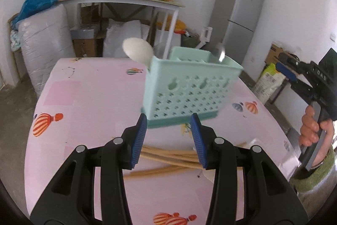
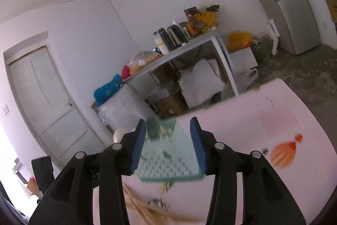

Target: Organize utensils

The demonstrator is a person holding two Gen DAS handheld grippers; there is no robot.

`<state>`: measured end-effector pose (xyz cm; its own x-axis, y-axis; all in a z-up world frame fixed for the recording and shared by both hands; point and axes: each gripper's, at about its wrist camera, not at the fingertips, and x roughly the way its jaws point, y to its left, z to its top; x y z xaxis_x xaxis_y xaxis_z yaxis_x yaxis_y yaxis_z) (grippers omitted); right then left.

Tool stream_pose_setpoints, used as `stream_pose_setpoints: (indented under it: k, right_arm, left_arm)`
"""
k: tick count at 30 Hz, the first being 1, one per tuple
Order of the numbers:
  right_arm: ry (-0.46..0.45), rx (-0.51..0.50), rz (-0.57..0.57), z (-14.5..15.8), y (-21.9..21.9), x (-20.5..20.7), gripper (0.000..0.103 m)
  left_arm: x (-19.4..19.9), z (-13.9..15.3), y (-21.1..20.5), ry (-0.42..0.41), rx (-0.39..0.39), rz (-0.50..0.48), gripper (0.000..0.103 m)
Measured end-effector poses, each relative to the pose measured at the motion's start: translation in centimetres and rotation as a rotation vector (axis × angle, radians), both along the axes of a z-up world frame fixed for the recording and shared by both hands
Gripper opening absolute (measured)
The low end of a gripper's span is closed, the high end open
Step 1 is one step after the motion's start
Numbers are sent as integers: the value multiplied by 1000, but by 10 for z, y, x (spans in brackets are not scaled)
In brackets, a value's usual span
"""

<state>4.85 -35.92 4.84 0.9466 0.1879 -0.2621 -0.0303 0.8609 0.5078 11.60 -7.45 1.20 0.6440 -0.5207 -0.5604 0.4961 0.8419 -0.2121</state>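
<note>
While two spoons are already stood in the mint caddy [image 1: 185, 88] on the table [image 1: 88, 98], chopsticks [image 1: 168, 158] are left lying; left tool [image 1: 171, 140] and right tool [image 2: 171, 144] are both spread, holding nothing, so a chopstick pickup is probably needed next.

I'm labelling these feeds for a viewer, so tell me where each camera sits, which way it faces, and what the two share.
Left wrist: on the left gripper, facing across the pink balloon-print tablecloth at the mint-green perforated plastic utensil basket; its open fingers show, plus the person's right hand holding the right gripper.
Right wrist: on the right gripper, tilted, looking down over that basket toward the room's white door; only its open fingers show.
Shared: basket, tablecloth, loose wooden chopsticks, grey refrigerator.
</note>
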Motion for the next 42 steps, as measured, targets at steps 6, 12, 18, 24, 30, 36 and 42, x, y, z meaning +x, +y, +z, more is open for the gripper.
stream_pose_setpoints:
  k: [6, 12, 18, 24, 30, 36, 42]
  right_arm:
    - [156, 16, 8, -33, 33, -19, 44]
    - [226, 7, 49, -47, 49, -23, 44]
    - [253, -1, 91, -50, 52, -21, 44]
    - [326, 11, 114, -72, 48, -31, 43]
    - [431, -7, 182, -102, 67, -41, 44]
    - [498, 3, 233, -124, 87, -39, 44]
    - [474, -1, 241, -119, 90, -36, 43]
  left_arm:
    - [-8, -21, -13, 34, 84, -73, 41]
    - [-17, -33, -15, 101, 129, -106, 41]
    - [-30, -57, -27, 183, 206, -128, 41]
    - [-13, -79, -44, 252, 213, -108, 39]
    - [5, -78, -47, 281, 148, -80, 39]
    - [12, -76, -46, 308, 45, -49, 39]
    - [-7, -65, -37, 306, 6, -113, 39]
